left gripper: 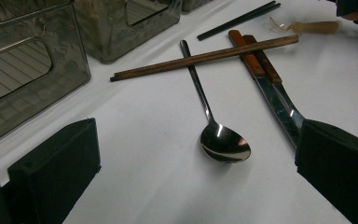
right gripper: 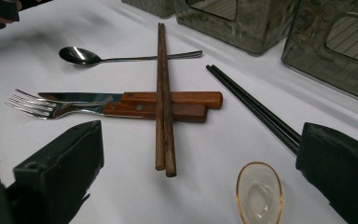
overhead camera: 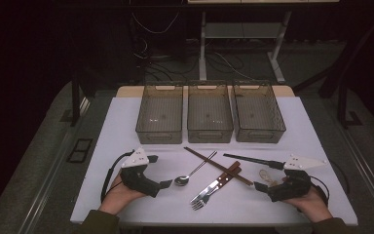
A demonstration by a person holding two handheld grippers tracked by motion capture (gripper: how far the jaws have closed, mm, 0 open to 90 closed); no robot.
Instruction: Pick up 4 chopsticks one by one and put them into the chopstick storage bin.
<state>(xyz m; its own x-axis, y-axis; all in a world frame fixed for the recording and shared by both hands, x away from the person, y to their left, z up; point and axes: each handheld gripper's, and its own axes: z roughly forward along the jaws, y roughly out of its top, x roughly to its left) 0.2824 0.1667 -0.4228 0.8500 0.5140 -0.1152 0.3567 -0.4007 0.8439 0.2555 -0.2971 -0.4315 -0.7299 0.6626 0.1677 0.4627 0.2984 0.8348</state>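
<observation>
On the white table (overhead camera: 126, 126) lie a metal spoon (overhead camera: 187, 176) (left gripper: 223, 143), brown chopsticks (overhead camera: 216, 165) (right gripper: 164, 140) crossing a wooden-handled knife (right gripper: 196, 99) and fork (right gripper: 32, 105), black chopsticks (overhead camera: 248, 159) (right gripper: 251, 105), and a small clear spoon (right gripper: 258, 191). My left gripper (overhead camera: 159, 171) (left gripper: 193, 179) rests open at the left, its jaws spread on either side of the metal spoon's bowl without touching it. At the right, my right gripper (overhead camera: 268, 176) (right gripper: 200, 179) is open too, with the clear spoon and the brown chopsticks' ends between its jaws, untouched.
Three clear grey bins (overhead camera: 159, 132) (overhead camera: 210, 131) (overhead camera: 259, 132) stand in a row at the back of the table. A hand holds each gripper near the front edge. Beyond the table are dark floor, cables and desk legs.
</observation>
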